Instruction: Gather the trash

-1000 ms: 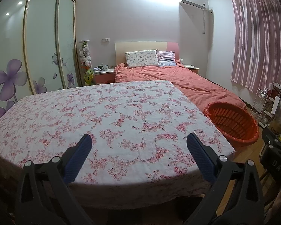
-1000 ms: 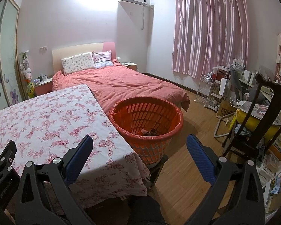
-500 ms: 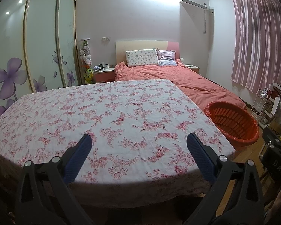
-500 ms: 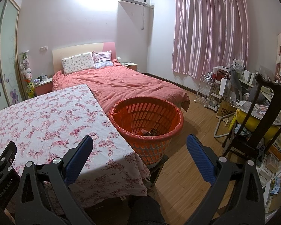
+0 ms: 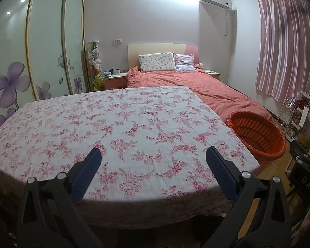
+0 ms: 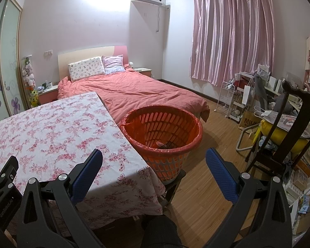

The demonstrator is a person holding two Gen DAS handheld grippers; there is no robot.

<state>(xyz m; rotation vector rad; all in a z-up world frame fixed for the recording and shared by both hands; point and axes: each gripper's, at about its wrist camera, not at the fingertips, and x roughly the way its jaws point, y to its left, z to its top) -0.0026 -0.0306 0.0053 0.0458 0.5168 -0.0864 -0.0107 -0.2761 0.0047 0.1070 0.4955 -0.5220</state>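
Note:
An orange slatted basket [image 6: 163,132] lined with a red bag stands on a low stool at the table's right edge; some small items lie at its bottom. It also shows in the left wrist view [image 5: 258,133]. My left gripper [image 5: 154,155] is open and empty, held over the near edge of the table with the floral cloth [image 5: 113,124]. My right gripper [image 6: 154,156] is open and empty, held in front of the basket, a little short of it. I see no trash on the cloth.
A bed with a coral cover [image 6: 138,91] lies behind the table. A dark wooden chair [image 6: 289,128] with yellow things and cluttered shelves stands at the right. A wardrobe with purple flowers [image 5: 31,62] is at the left. Wooden floor [image 6: 212,144] lies right of the basket.
Both views are almost unchanged; the left gripper has tilted slightly, so the table sits a touch lower in its view. Both grippers stay open.

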